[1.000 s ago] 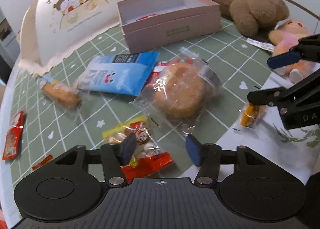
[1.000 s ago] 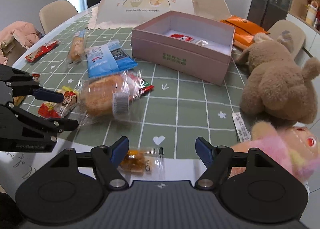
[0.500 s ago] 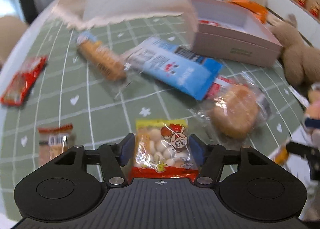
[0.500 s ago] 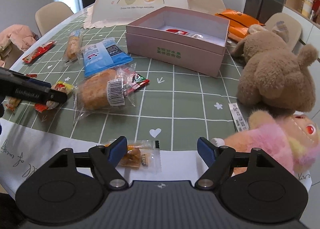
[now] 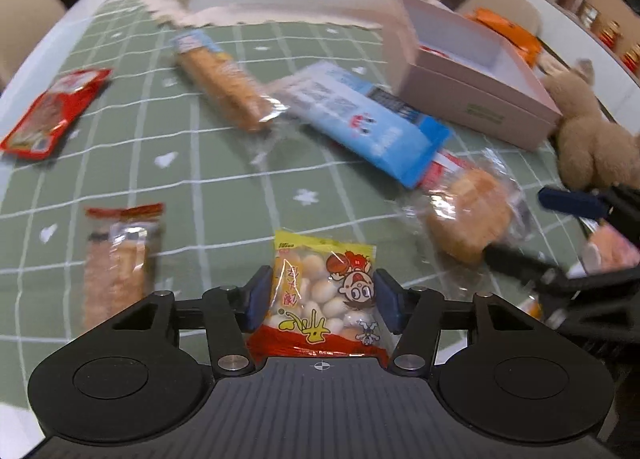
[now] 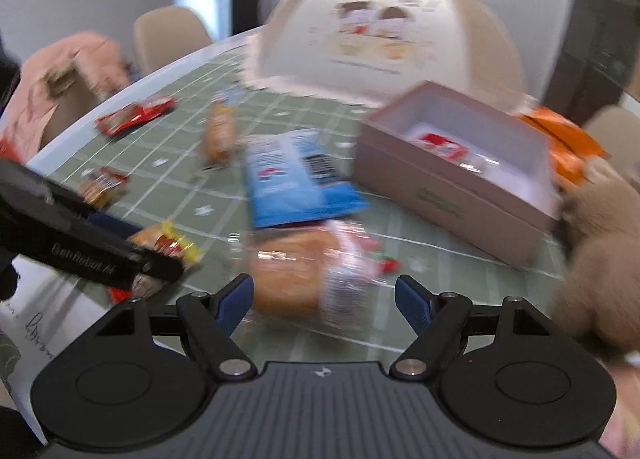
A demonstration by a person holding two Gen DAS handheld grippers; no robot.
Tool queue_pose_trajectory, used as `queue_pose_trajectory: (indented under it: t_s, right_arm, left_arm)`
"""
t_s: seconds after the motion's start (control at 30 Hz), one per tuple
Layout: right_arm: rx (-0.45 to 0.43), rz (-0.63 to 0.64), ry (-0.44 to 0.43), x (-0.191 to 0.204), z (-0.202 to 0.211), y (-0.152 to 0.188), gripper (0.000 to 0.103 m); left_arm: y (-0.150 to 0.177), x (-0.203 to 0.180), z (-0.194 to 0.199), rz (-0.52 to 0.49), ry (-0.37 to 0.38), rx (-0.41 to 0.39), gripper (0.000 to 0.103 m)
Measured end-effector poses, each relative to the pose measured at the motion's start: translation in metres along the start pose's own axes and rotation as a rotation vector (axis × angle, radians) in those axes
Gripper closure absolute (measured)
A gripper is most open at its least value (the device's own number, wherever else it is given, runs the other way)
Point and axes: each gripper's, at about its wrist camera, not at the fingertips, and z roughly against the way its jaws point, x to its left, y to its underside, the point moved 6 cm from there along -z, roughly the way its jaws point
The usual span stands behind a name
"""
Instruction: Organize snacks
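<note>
Left wrist view: the left gripper (image 5: 322, 297) has its jaws closed in on the yellow snack bag (image 5: 324, 295), pads against both sides. Bare green tablecloth (image 5: 224, 195) stretches ahead before the blue packet (image 5: 368, 123) and pink box (image 5: 476, 75). The table edge curves off at left. The right gripper (image 5: 532, 227) cuts in from the right, blurred.

Right wrist view: the right one's jaws stand wide with nothing gripped, the wrapped bun (image 6: 304, 275) lying just ahead between them. It's all smeared; the box's far corner is hidden behind the plush bear (image 6: 600, 235).
</note>
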Motion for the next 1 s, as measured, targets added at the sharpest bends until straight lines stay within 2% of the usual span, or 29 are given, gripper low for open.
queue_pose_trajectory:
  t_s: [0.07, 0.1, 0.23, 0.27, 0.33, 0.43, 0.5, 0.57, 0.7, 0.8, 0.9, 0.97, 1.0]
  right_arm:
    - [0.01, 0.091, 0.057, 0.007, -0.007, 0.002, 0.024]
    - [0.008, 0.129, 0.114, 0.003, -0.007, 0.005, 0.024]
    - [0.048, 0.116, 0.315, -0.039, 0.005, 0.015, 0.024]
    - [0.055, 0.092, 0.337, -0.051, 0.011, 0.017, 0.024]
    - [0.056, -0.003, 0.288, -0.066, 0.022, 0.015, 0.024]
    - [0.044, -0.226, 0.079, -0.076, 0.029, 0.002, 0.023]
    - [0.028, -0.28, -0.016, -0.071, 0.021, -0.009, 0.021]
    - [0.015, -0.202, -0.017, -0.057, 0.006, -0.021, 0.021]
    - [0.043, 0.106, -0.012, -0.021, -0.024, -0.027, 0.021]
    - [0.044, 0.265, -0.069, -0.01, -0.024, -0.024, 0.021]
    - [0.119, 0.27, -0.102, -0.011, -0.026, -0.017, 0.021]
    - [0.16, 0.196, -0.134, -0.013, -0.023, -0.016, 0.021]
    - [0.162, 0.147, -0.187, -0.012, -0.017, -0.016, 0.021]
  left_arm:
    - [0.001, 0.003, 0.002, 0.007, 0.008, 0.002, 0.043]
    - [0.002, 0.003, 0.003, 0.008, 0.012, 0.003, 0.043]
    - [0.007, 0.005, 0.006, 0.046, 0.024, -0.014, 0.043]
    - [0.008, 0.004, 0.007, 0.058, 0.023, -0.023, 0.043]
    - [0.009, 0.002, 0.008, 0.066, 0.015, -0.039, 0.043]
    - [0.011, -0.004, 0.008, 0.042, -0.009, -0.046, 0.042]
    - [0.011, -0.007, 0.008, 0.017, -0.022, -0.044, 0.042]
    - [0.012, -0.008, 0.008, 0.003, -0.023, -0.037, 0.042]
    - [0.016, -0.009, 0.01, -0.007, -0.002, -0.02, 0.042]
    - [0.02, -0.01, 0.012, -0.007, 0.011, -0.018, 0.042]
    - [0.023, -0.012, 0.013, -0.013, 0.012, -0.025, 0.042]
    - [0.023, -0.012, 0.013, -0.009, 0.011, -0.029, 0.042]
    - [0.023, -0.012, 0.013, -0.008, 0.011, -0.03, 0.043]
